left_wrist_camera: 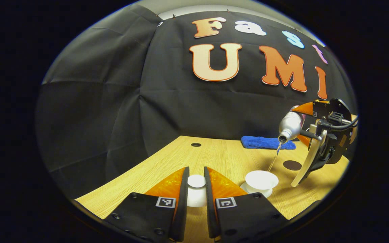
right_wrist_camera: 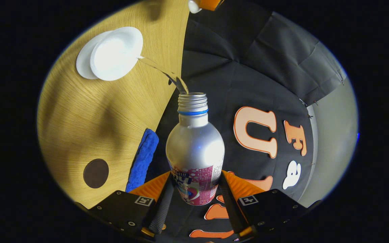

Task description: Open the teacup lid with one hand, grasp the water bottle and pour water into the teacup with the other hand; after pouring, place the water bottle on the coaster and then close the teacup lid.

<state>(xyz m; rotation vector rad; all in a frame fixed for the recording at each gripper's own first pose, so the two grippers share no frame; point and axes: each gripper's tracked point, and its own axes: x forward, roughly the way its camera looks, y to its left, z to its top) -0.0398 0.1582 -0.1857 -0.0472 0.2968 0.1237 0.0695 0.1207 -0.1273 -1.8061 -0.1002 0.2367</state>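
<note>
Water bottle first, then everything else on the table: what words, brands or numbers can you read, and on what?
The label on the water bottle: coloured print, too blurred to read.
The square tags: black-and-white patterns, no words.
The teacup, lid, coaster and blue cloth: no writing.

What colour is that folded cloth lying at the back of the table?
Blue; the cloth shows best in the left gripper view.
</note>
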